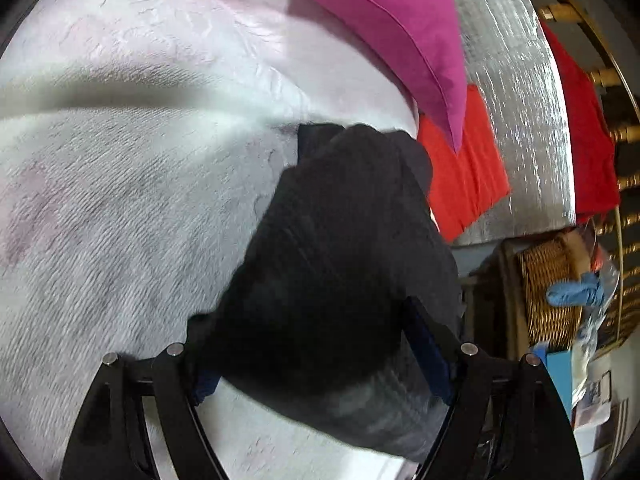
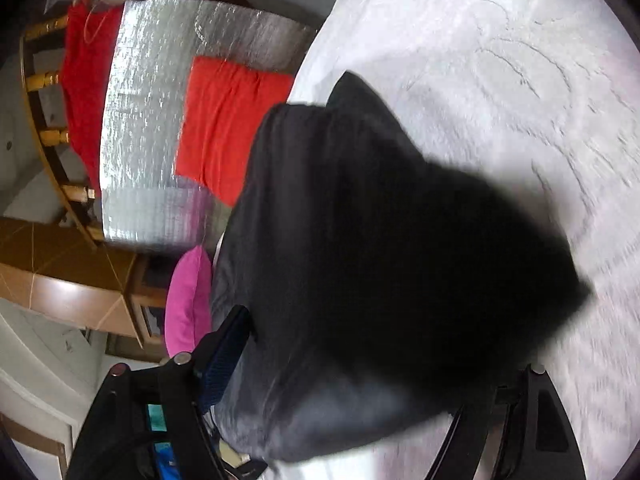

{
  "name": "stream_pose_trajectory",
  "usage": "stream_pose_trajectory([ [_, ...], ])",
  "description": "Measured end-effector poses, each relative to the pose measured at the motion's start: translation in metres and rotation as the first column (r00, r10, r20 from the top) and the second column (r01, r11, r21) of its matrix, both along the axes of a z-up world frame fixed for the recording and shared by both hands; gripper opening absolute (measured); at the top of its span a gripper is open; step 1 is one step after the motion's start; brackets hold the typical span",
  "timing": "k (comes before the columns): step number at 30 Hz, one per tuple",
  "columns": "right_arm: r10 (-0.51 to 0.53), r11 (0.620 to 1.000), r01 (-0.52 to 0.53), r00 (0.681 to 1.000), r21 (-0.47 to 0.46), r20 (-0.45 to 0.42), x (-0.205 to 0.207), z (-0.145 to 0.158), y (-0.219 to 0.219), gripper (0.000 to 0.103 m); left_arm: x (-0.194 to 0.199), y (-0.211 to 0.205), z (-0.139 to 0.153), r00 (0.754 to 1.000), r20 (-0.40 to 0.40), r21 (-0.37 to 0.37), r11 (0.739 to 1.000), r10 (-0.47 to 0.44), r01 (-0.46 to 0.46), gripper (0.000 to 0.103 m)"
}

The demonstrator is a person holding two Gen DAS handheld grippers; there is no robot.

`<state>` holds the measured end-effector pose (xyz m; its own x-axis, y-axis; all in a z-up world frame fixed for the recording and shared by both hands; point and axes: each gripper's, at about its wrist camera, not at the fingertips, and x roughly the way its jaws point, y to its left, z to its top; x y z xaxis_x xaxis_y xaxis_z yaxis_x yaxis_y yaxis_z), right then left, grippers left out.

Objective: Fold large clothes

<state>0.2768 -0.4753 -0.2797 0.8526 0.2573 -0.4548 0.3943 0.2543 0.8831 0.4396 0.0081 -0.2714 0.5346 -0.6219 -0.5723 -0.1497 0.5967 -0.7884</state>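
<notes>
- Left gripper (image 1: 320, 344): fingers closed on a bunch of the black garment (image 1: 340, 240), cloth filling the gap between them.
- Right gripper (image 2: 360, 380): likewise clamped on the black garment (image 2: 380, 260); far finger hidden under cloth.
- Garment lifted, hanging over the white bedspread (image 1: 120, 200).
- Beside: pink pillow (image 1: 392, 20), folded red cloth (image 1: 464, 176) on a silver mat (image 1: 516, 80).
- Wicker basket (image 1: 548, 292) past the mat.
</notes>
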Motion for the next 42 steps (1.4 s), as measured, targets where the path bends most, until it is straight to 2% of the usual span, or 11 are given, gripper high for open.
stream_pose_trajectory([
  [2,-0.014,1.000,0.015,1.000,-0.019,0.020,0.004,0.003,-0.004,0.081,0.004,-0.003,0.003,1.000,0.021,0.009,1.000,0.001,-0.002,0.081],
  [3,-0.010,0.999,0.010,1.000,-0.032,0.020,0.006,0.003,-0.005,0.078,0.005,-0.005,0.004,1.000,0.024,0.016,1.000,0.005,-0.005,0.075],
  [5,-0.010,0.997,0.010,1.000,-0.075,-0.003,0.007,0.005,-0.007,0.055,0.003,-0.007,0.003,0.999,0.035,0.021,0.999,0.032,-0.033,0.061],
  [8,-0.005,0.990,0.002,1.000,-0.143,-0.022,0.007,0.012,-0.002,0.044,-0.002,-0.009,0.010,0.999,0.039,0.045,0.998,0.037,-0.039,0.045],
  [12,0.006,0.971,-0.010,1.000,-0.239,-0.017,-0.002,0.033,0.006,0.039,-0.013,-0.014,0.027,0.998,0.060,0.116,0.992,0.033,-0.040,0.038],
  [19,0.029,0.975,-0.036,0.999,-0.221,-0.033,-0.026,0.049,0.007,0.039,-0.045,-0.014,0.047,0.999,0.039,0.176,0.984,0.029,-0.035,0.037],
  [28,0.115,0.966,-0.137,0.987,-0.221,-0.112,-0.081,0.053,0.021,0.039,-0.122,-0.005,0.054,0.999,0.016,0.327,0.944,-0.043,0.035,0.037],
  [31,0.143,0.965,-0.174,0.976,-0.195,-0.165,-0.102,0.045,0.025,0.045,-0.139,-0.003,0.050,0.996,-0.010,0.385,0.919,-0.090,0.087,0.041],
  [36,0.188,0.976,-0.205,0.962,-0.073,-0.196,-0.135,0.033,0.009,0.052,-0.162,0.017,0.045,0.986,-0.098,0.342,0.926,-0.134,0.160,0.054],
  [40,0.200,0.962,-0.229,0.962,-0.148,-0.186,-0.170,0.054,-0.009,0.056,-0.186,0.042,0.080,0.992,-0.005,0.446,0.888,-0.123,0.113,0.057],
  [42,0.162,0.950,-0.208,0.966,-0.233,-0.200,-0.182,0.066,-0.017,0.058,-0.179,0.046,0.100,0.995,0.064,0.507,0.861,-0.079,0.035,0.067],
])
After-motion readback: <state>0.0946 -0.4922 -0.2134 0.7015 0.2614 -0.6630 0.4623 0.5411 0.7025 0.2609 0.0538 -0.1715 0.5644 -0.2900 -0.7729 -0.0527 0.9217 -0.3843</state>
